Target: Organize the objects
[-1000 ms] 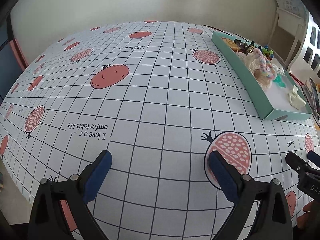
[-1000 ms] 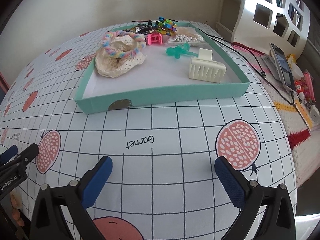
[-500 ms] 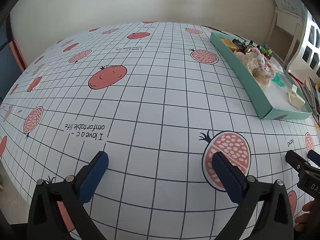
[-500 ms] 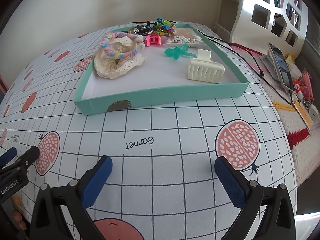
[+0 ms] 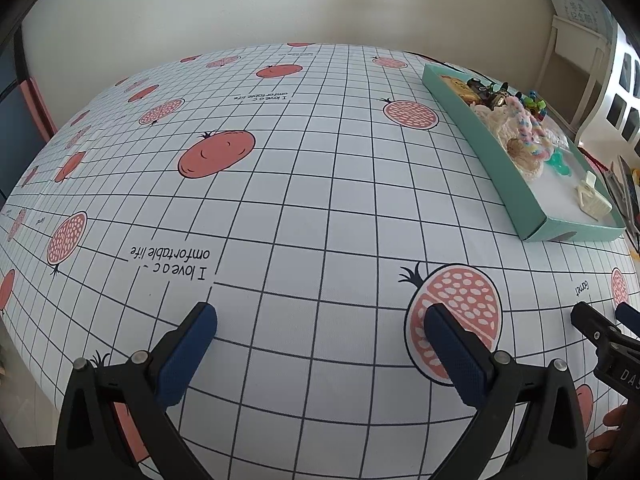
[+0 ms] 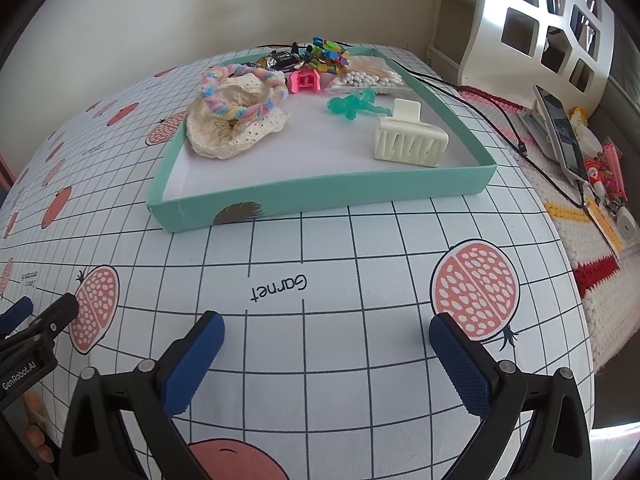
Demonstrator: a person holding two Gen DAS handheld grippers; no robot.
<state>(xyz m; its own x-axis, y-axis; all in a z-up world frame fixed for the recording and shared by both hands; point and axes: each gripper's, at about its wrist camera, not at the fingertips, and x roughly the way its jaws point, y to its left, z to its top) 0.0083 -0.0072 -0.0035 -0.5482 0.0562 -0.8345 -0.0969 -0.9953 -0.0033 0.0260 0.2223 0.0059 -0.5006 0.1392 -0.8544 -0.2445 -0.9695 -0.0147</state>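
Little has moved since a second ago: both views have drawn back slightly, and the tray's contents lie as they did. From left to right, the left gripper [image 5: 320, 344] hangs wide open and empty over bare tablecloth [image 5: 320, 200], and the right gripper [image 6: 326, 344], also open and empty, faces the tray [image 6: 320, 194]. Inside sit a scrunchie [image 6: 240, 92], pink clip [image 6: 306, 82], green clip [image 6: 356, 106] and white claw clip [image 6: 410, 142]; nothing loose lies on the cloth, which fits either tidying finished or sorting within the tray to come.
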